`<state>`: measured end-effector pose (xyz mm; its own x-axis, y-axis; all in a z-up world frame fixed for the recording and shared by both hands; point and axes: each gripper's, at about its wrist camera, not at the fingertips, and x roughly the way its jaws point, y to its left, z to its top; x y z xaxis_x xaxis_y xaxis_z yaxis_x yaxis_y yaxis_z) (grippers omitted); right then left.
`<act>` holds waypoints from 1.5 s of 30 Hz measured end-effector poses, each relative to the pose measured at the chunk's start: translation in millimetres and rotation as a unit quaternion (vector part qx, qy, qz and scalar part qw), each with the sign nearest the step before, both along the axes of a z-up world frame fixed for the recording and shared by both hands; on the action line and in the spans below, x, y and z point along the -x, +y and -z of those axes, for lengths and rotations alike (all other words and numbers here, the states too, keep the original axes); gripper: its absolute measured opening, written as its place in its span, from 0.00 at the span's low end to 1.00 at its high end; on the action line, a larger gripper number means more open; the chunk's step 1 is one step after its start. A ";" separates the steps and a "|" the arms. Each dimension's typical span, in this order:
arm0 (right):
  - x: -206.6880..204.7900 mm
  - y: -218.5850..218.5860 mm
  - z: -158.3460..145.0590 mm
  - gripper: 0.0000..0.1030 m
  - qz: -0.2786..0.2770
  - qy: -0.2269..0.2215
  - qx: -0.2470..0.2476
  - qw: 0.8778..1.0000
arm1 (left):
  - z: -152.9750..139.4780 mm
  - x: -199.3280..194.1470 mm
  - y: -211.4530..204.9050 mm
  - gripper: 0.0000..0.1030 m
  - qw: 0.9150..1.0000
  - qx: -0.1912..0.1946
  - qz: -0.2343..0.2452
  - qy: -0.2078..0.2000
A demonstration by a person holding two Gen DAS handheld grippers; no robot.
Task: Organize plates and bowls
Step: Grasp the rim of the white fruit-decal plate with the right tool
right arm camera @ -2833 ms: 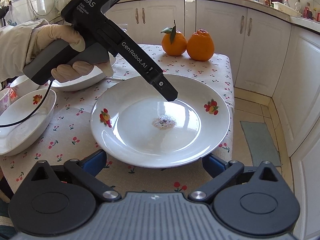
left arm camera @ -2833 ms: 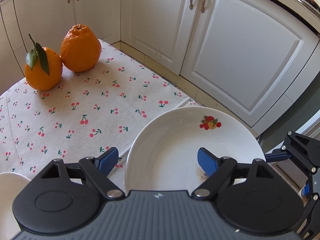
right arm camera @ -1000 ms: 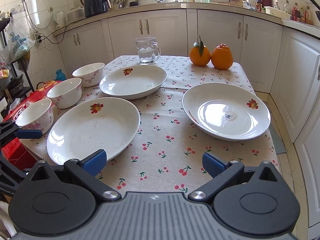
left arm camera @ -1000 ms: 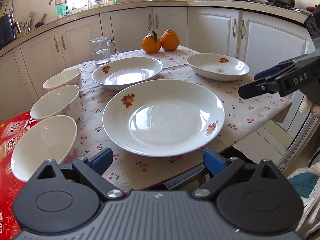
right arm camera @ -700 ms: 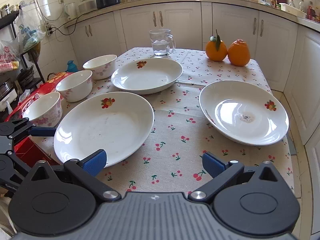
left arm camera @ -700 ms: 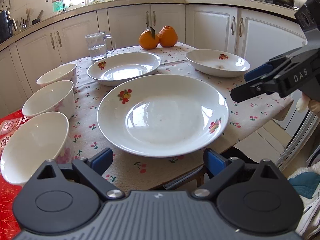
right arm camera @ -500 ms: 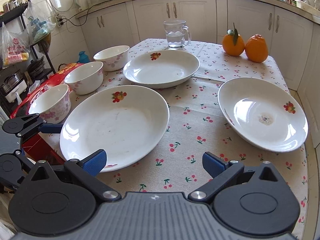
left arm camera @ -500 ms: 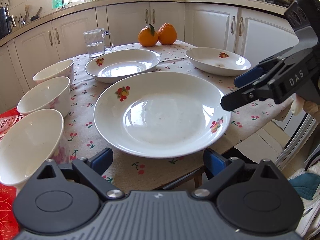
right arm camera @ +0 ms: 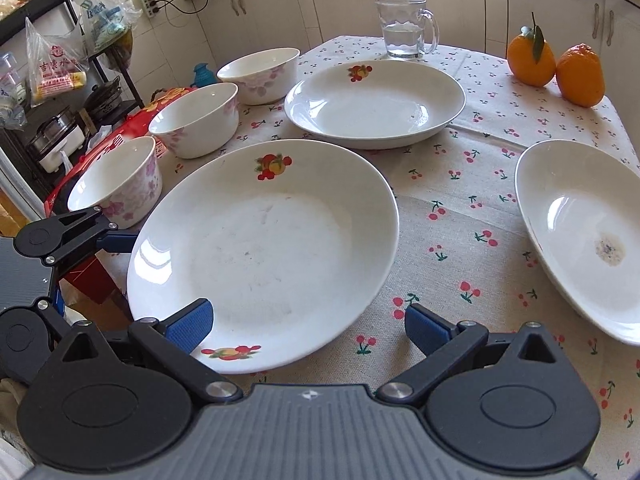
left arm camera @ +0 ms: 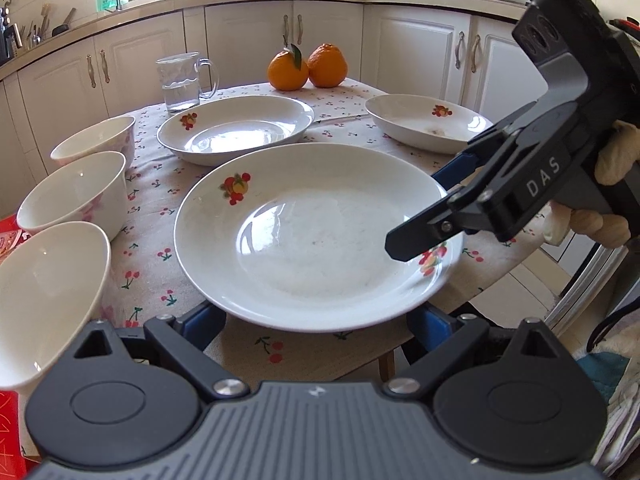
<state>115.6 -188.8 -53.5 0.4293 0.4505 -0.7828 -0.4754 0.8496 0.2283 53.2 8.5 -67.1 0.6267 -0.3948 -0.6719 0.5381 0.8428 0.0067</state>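
The right gripper (left arm camera: 424,216) has swung in over the near plate (left arm camera: 320,236), its open jaws now above the plate's rim. The left gripper (left arm camera: 316,326) has edged closer to that plate's near rim.

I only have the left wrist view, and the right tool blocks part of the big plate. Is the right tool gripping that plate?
Observer: No. In the right wrist view the right tool is open, with one pad over the big plate at its rim and the other over the tablecloth.
Operator: Where does my left tool sit?
Observer: The left tool is open at the plate's left edge, one fingertip beside the nearest bowl; I cannot tell whether it touches.
Operator: Anything beyond the bowls?
Observer: Yes, a shelf with plastic bags.
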 end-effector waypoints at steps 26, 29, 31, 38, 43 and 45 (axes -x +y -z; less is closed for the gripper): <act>-91.5 22.0 -3.4 0.83 -0.108 0.053 0.003 0.993 | 1.0 -9.0 -0.4 0.91 1.000 0.005 0.004 0.015; -96.1 26.0 -3.4 0.83 -0.120 0.056 0.007 0.991 | 1.3 -8.5 0.5 0.91 1.000 0.006 0.005 0.014; -98.0 27.3 -3.6 0.83 -0.128 0.058 0.005 0.990 | 1.3 -8.5 0.6 0.90 1.000 0.006 0.005 0.014; -106.9 30.4 -4.1 0.83 -0.148 0.065 0.010 0.987 | 0.3 -8.4 1.6 0.85 1.000 0.008 0.001 0.014; -105.7 29.5 -3.5 0.84 -0.154 0.065 0.009 0.986 | -0.9 -8.9 2.0 0.85 1.000 0.005 0.003 0.015; -105.9 28.6 -3.5 0.84 -0.152 0.067 0.006 0.986 | -1.3 -9.1 1.5 0.85 1.000 0.003 0.006 0.016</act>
